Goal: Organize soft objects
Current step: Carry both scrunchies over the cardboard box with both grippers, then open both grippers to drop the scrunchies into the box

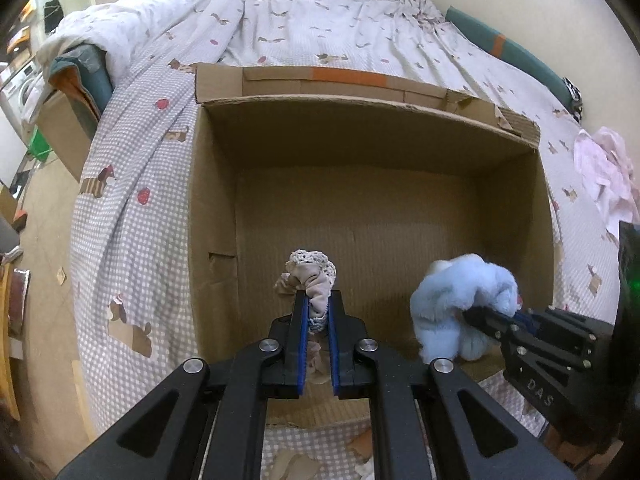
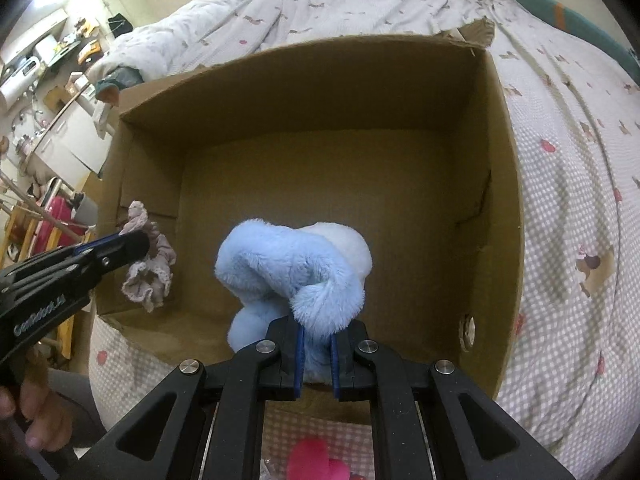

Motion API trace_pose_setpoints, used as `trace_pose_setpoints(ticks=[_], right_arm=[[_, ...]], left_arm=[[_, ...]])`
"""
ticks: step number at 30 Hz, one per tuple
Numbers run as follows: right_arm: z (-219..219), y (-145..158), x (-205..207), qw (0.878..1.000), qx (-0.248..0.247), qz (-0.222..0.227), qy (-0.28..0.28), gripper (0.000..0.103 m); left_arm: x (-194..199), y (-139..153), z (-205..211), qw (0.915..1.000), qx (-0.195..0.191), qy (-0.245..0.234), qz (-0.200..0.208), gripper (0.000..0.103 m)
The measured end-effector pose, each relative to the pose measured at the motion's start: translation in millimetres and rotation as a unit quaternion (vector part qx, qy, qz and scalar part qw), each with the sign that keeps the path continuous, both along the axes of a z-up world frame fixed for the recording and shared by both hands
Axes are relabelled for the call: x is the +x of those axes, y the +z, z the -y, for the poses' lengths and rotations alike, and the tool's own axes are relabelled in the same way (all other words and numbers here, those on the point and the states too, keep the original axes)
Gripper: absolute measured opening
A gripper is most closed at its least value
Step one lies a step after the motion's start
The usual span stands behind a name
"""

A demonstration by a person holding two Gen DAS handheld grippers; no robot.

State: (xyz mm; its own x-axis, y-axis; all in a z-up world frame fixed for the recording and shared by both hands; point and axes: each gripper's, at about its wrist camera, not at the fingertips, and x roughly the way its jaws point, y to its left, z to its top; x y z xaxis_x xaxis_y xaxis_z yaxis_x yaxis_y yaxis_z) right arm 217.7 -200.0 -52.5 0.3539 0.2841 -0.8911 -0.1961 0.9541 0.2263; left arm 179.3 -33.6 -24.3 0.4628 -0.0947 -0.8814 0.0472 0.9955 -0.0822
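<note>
Bed-top cardboard box [image 1: 224, 152] gapes directly beneath both loads: left gripper [image 1: 319, 320] clamps beige scrunchie [image 1: 310, 276], right gripper [image 2: 317, 340] clamps blue plush [image 2: 292, 264], side by side.

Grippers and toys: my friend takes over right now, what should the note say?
Left gripper: shut on the beige scrunchie, held over the cardboard box.
Right gripper: shut on the blue plush toy, also over the box.
Done: both things picked up and brought above the box.
Left: drop both in; a pink plush and a pale cloth wait on the bed.
</note>
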Motion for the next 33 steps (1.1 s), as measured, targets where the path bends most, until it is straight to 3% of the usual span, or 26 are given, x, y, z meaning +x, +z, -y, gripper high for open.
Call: trace_pose_setpoints(ticks=[28, 30, 33], right_arm=[[-11.2, -8.7, 8.5, 1.000, -0.021, -0.016, -0.005, 0.011], [-8.1, -9.3, 8.6, 1.000, -0.018, -0.016, -0.004, 0.011], [-4.9, -10.1, 9.5, 1.000, -0.011, -0.016, -0.004, 0.012]], left_arm=[[-0.2, -9.9, 6.9, 0.9997, 0.018, -0.003, -0.017, 0.010], [0.4, -10.4, 6.9, 0.9996, 0.017, -0.002, -0.021, 0.012], [0.2, -11.2, 7.5, 0.9997, 0.009, -0.007, -0.024, 0.024]])
